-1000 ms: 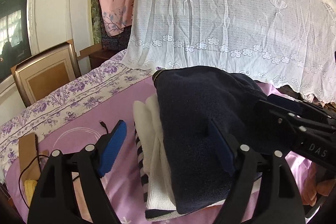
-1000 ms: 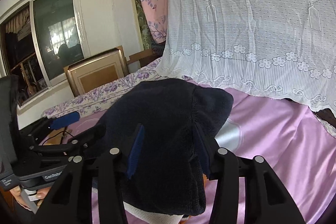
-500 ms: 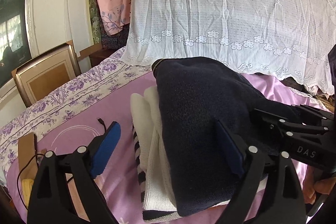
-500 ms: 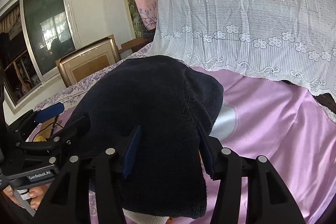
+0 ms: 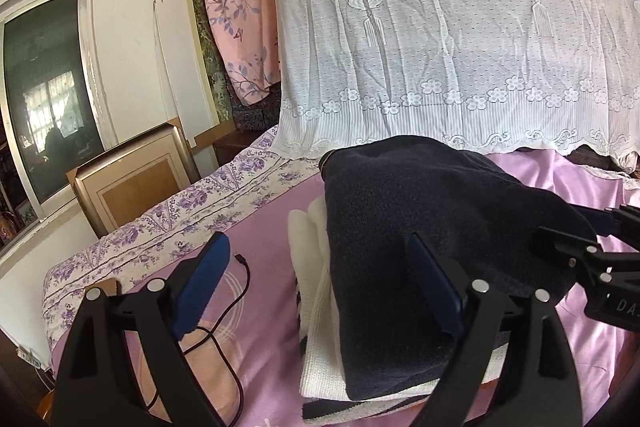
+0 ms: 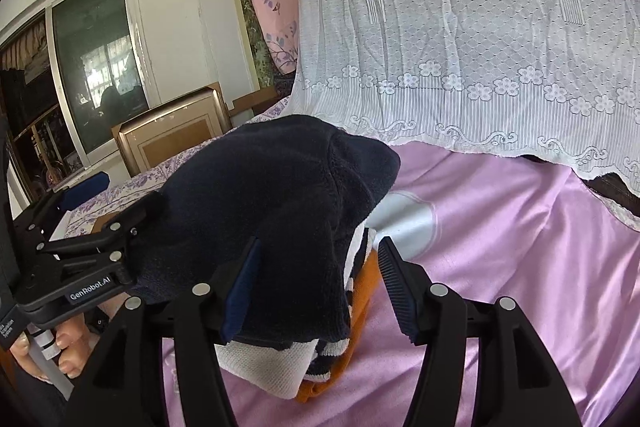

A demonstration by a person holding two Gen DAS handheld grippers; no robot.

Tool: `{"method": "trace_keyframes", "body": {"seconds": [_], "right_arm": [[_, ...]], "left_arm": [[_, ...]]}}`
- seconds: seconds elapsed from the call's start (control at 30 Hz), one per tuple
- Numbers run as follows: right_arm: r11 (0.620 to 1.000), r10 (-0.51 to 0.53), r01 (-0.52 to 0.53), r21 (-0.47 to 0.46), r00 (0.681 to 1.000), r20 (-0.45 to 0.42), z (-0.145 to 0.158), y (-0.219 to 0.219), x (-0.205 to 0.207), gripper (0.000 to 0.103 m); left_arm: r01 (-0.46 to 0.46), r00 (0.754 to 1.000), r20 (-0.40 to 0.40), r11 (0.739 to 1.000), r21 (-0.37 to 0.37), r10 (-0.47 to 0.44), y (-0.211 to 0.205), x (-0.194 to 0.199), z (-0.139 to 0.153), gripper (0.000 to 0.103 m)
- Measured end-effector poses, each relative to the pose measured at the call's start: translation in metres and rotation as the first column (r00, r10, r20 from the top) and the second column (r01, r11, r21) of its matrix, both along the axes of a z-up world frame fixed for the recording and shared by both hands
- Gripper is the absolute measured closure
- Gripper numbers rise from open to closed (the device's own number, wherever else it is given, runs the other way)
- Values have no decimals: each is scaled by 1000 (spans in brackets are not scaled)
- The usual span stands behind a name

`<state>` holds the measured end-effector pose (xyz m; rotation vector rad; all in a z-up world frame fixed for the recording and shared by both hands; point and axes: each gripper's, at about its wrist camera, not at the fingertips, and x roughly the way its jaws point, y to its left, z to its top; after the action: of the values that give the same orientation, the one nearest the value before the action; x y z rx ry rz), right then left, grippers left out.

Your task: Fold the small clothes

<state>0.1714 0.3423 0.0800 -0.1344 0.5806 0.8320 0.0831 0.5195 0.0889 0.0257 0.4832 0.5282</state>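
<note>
The pink bed sheet [image 6: 500,247] carries one pile of folded clothes. On top lies one dark navy garment [image 5: 420,227], under it one white knit piece [image 5: 316,327], one striped piece [image 6: 356,259] and one orange piece [image 6: 364,291].

The left gripper [image 5: 320,287] stands wide open; the navy garment's near edge lies between its fingers, and the right pad seems to touch it. The right gripper [image 6: 316,287] has just been opening, with the navy garment's hanging corner between the jaws, released.
</note>
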Motion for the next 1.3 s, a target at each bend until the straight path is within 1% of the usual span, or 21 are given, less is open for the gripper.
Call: {"method": "trace_keyframes", "body": {"seconds": [0.03,0.07,0.23,0.4,0.5,0.63,0.67,0.7,0.83,0.9,1.0,1.07,1.13,1.2,1.3], "right_arm": [[1000,-2,2,-3,1000,-6,-2,0,1,36],[1000,-3,3,-4,1000,-15,-4,0,2,35],[1000,0,2,20,998,-57,-5,-8,4,35],[999,4,-3,44,999,-34,0,-20,-8,35],[998,16,-13,67,999,-46,2,-27,-13,35],[998,8,-7,64,1000,-24,0,-37,-26,34],[998,7,-6,65,1000,-15,-1,-40,-31,32],[998,5,-4,67,1000,-9,-1,-43,-35,28],[996,-4,2,84,1000,23,-2,-57,-51,23],[994,-18,15,109,1000,24,-2,-65,-57,20],[987,-27,26,159,1000,0,-5,-76,-63,15],[983,-28,30,183,999,-16,-10,-82,-68,12],[980,-38,41,195,999,-19,-14,-88,-73,10],[977,-52,54,205,999,-16,-17,-93,-78,8],[979,-64,63,194,998,-3,-21,-98,-82,7]], "left_arm": [[0,1000,-2,1000,-1,0,0,1,0,15],[0,1000,-7,1000,-2,0,0,1,-1,15],[2,1000,-12,1000,-3,-2,-2,4,-3,15],[2,1000,-5,1000,13,-2,-6,2,-2,15],[5,1000,1,1000,21,-5,-12,-2,0,15],[2,1000,3,999,32,-2,-22,-9,1,15],[2,1000,4,999,33,-2,-25,-12,1,14],[3,1000,3,999,33,-3,-28,-14,1,14],[-9,1000,3,999,43,9,-40,-29,-7,12],[-23,1000,18,1000,18,22,-42,-41,-13,9],[-44,998,33,998,-43,45,-43,-56,-18,8],[-55,998,39,997,-56,57,-47,-65,-23,8],[-56,998,36,997,-57,58,-53,-70,-29,8],[-38,999,27,998,-56,40,-60,-72,-34,8],[-35,999,6,999,-26,35,-69,-68,-39,8]]}}
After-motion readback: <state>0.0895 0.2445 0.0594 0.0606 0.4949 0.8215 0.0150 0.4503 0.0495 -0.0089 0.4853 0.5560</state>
